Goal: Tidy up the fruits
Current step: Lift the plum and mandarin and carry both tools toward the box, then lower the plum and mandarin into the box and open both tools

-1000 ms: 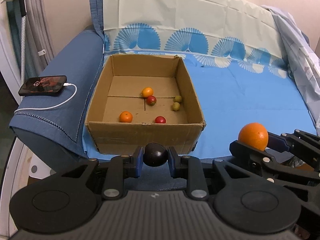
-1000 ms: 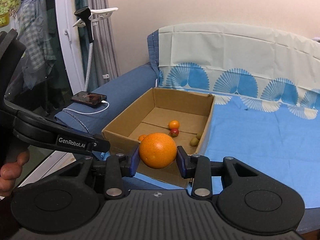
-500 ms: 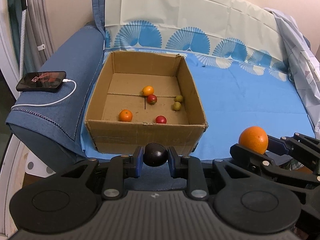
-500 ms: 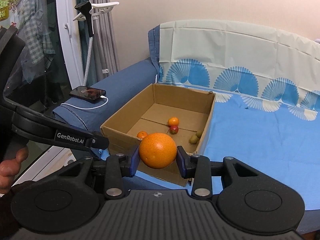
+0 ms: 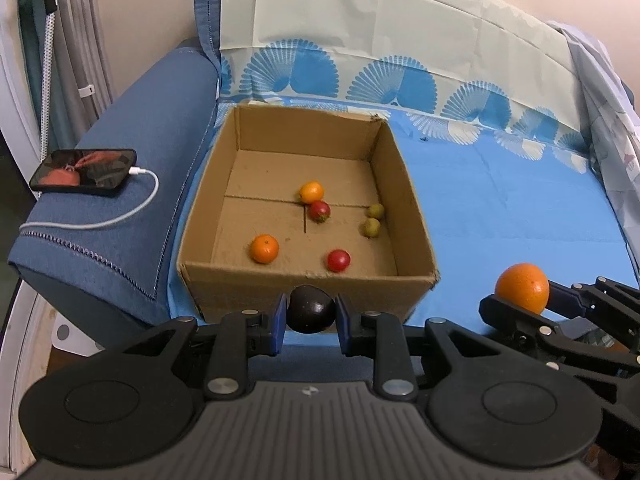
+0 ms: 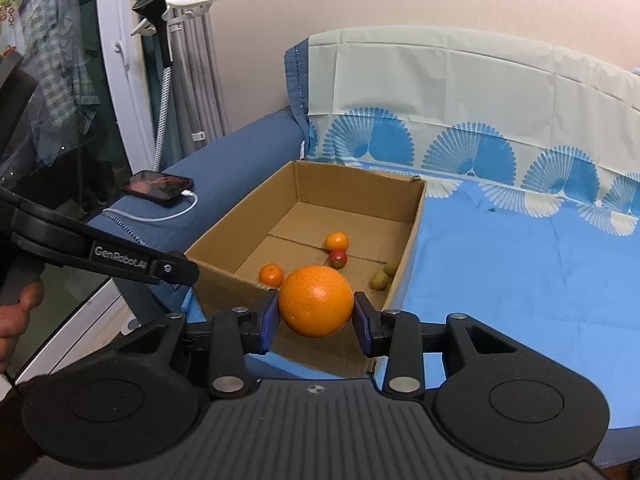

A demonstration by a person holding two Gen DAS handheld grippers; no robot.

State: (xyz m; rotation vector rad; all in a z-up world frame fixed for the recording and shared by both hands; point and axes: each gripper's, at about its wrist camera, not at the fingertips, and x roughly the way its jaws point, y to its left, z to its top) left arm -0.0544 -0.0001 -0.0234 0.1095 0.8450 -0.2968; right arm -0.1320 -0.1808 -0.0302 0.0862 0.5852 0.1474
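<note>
An open cardboard box (image 5: 248, 284) stands on the blue sofa cover and also shows in the right wrist view (image 6: 412, 216). Inside lie several small fruits: two orange ones (image 5: 264, 248), two red ones (image 5: 339, 260) and two green ones (image 5: 372, 227). My left gripper (image 5: 310, 316) is shut on a dark avocado (image 5: 311, 309), just before the box's near wall. My right gripper (image 6: 315, 318) is shut on a large orange (image 6: 316, 301), held before the box's near right corner. The orange also shows in the left wrist view (image 5: 522, 287).
A phone (image 5: 84, 172) on a white charging cable (image 5: 100, 222) lies on the sofa's left armrest. The sofa back with the fan-print cover (image 5: 400, 76) rises behind the box. A white stand (image 6: 168, 40) and curtains are at the far left. Blue sofa seat (image 6: 520, 264) lies right of the box.
Both grippers have risen and moved a little toward the box, fruits still held. The box interior shows more from above.
</note>
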